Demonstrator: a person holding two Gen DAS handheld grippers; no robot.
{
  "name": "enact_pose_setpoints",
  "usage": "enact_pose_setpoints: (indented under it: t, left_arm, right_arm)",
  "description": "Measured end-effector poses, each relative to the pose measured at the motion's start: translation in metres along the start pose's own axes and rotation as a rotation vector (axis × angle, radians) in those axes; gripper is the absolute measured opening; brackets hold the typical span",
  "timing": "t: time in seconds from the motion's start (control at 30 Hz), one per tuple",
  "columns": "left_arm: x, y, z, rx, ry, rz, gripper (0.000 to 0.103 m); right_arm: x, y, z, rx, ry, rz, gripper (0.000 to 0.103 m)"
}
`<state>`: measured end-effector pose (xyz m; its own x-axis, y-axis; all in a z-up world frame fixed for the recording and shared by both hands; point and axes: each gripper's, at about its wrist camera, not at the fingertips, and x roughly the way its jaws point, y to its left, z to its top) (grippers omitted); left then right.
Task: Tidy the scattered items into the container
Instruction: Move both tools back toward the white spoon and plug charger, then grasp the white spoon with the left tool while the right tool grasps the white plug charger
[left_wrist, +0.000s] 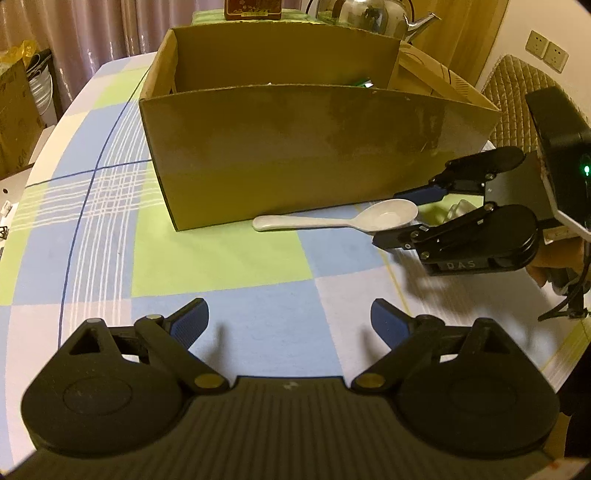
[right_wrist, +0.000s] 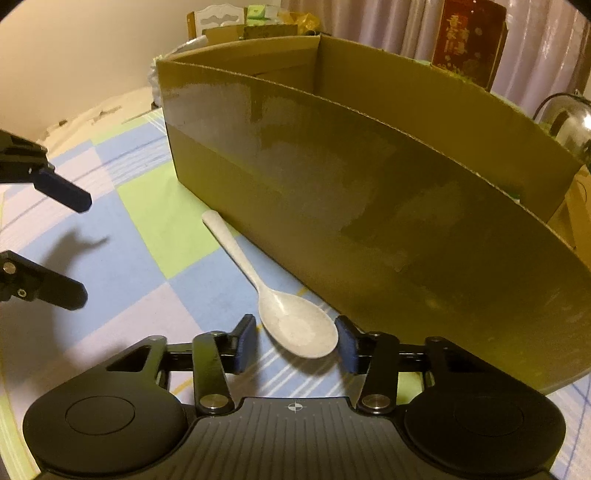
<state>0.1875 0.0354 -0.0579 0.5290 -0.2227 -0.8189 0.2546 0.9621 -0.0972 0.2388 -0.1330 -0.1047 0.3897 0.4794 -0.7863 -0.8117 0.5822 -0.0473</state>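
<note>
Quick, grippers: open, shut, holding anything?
Left gripper: open, empty.
Right gripper: open, pads straddle the white ceramic spoon bowl, not pressing it.

Right gripper (left_wrist: 400, 216): black linkage arms, blue pads, silver screws, "DAS" lettering, green light on housing, black cable.

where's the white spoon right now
The white spoon lies on the checked tablecloth along the front wall of the cardboard box, its bowl between the right claw's open fingers.
</note>
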Motion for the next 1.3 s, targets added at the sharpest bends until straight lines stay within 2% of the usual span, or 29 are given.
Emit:
enact_pose_setpoints:
  t: [0.1, 0.17, 0.33, 0.43, 0.6, 0.7, 0.73, 0.77, 0.83, 1.17, 1.2, 1.23, 1.3]
  left_arm:
    - [0.0, 0.002, -0.002, -0.011, 0.002, 0.003, 0.092]
    - [-0.001, 0.002, -0.004, -0.017, 0.005, 0.005, 0.092]
    - [-0.004, 0.0, -0.011, -0.032, 0.01, -0.006, 0.092]
    - [-0.008, -0.003, -0.014, -0.036, 0.008, -0.015, 0.092]
    - [-0.016, -0.005, -0.019, -0.038, 0.002, -0.018, 0.092]
    - [-0.017, -0.003, -0.02, -0.047, 0.005, -0.019, 0.093]
    - [-0.017, -0.003, -0.021, -0.049, 0.005, -0.019, 0.093]
    - [-0.016, -0.003, -0.021, -0.052, 0.007, -0.019, 0.093]
    - [-0.014, -0.002, -0.022, -0.057, 0.01, -0.021, 0.093]
    - [-0.005, -0.001, -0.02, -0.078, 0.018, -0.035, 0.093]
    - [-0.004, 0.0, -0.019, -0.081, 0.018, -0.036, 0.093]
    - [-0.004, 0.0, -0.019, -0.083, 0.017, -0.035, 0.093]
    - [-0.004, 0.001, -0.019, -0.086, 0.017, -0.031, 0.093]
  right_arm:
    - [-0.003, 0.002, 0.0, 0.015, 0.003, 0.011, 0.031]
    - [-0.008, 0.005, -0.001, 0.041, 0.008, 0.03, 0.014]
    - [-0.026, 0.014, -0.013, 0.112, 0.014, 0.072, 0.014]
    - [-0.034, 0.018, -0.018, 0.139, 0.011, 0.08, 0.005]
    - [-0.043, 0.021, -0.017, 0.147, 0.001, 0.047, 0.006]
    - [-0.042, 0.025, -0.013, 0.094, -0.005, 0.013, 0.012]
    - [-0.041, 0.026, -0.012, 0.067, -0.003, -0.011, 0.023]
    - [-0.041, 0.027, -0.012, 0.044, -0.004, -0.028, 0.038]
    - [-0.04, 0.026, -0.01, 0.019, -0.016, -0.029, 0.048]
    - [-0.007, 0.019, 0.001, -0.08, 0.003, 0.016, 0.048]
    - [-0.004, 0.019, 0.002, -0.08, 0.004, 0.029, 0.047]
    - [-0.003, 0.019, 0.003, -0.076, 0.002, 0.039, 0.036]
    - [-0.003, 0.02, 0.002, -0.061, 0.009, 0.059, 0.032]
